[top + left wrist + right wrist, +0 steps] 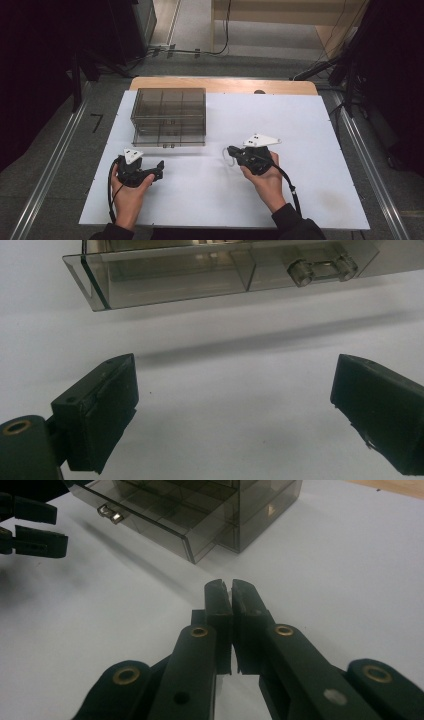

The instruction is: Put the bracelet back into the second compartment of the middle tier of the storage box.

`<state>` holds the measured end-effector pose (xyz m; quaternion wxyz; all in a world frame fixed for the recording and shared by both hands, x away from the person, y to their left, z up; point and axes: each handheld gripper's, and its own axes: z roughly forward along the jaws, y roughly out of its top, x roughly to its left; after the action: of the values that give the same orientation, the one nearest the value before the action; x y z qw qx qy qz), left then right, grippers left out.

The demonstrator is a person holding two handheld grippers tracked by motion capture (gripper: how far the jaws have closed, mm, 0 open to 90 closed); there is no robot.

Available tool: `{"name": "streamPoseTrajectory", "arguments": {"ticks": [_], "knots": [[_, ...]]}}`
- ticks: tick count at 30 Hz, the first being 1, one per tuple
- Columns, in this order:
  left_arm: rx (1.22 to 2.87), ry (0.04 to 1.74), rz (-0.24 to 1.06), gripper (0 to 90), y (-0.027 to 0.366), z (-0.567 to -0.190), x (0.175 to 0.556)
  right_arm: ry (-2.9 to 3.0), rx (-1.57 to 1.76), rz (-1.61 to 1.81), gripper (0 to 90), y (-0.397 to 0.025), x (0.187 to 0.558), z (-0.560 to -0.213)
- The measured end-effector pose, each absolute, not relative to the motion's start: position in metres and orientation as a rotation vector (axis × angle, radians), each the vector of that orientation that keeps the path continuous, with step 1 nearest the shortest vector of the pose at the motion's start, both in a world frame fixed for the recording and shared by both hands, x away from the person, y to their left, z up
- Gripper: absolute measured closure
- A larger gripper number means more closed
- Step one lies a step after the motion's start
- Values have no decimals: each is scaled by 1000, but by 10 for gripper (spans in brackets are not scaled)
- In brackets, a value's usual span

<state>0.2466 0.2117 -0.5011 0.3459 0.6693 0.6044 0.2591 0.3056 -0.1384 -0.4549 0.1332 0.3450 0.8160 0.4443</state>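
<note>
A smoky clear drawer box stands on the white board, left of middle. Its bottom drawer is pulled out a little and has a small clear handle. My left gripper is in front of the box, near its left corner, and points right. Its jaws stand wide open with nothing between them, facing the drawer front. My right gripper is to the right of the drawer, pointing left, and is shut on nothing I can see. The left gripper also shows in the right gripper view.
The board lies on a wooden table whose edge shows at the far side. Metal rails run along both sides on the grey floor. Dark stands and cables sit beyond the table's far right corner.
</note>
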Motion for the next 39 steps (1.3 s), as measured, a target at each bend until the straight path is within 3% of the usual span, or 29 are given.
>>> {"name": "streamPoseTrajectory", "arguments": {"ticks": [39], "knots": [[1746, 1574, 670, 52, 214, -503, 250, 2294, 962, 1338, 846, -98, 332, -427]]}}
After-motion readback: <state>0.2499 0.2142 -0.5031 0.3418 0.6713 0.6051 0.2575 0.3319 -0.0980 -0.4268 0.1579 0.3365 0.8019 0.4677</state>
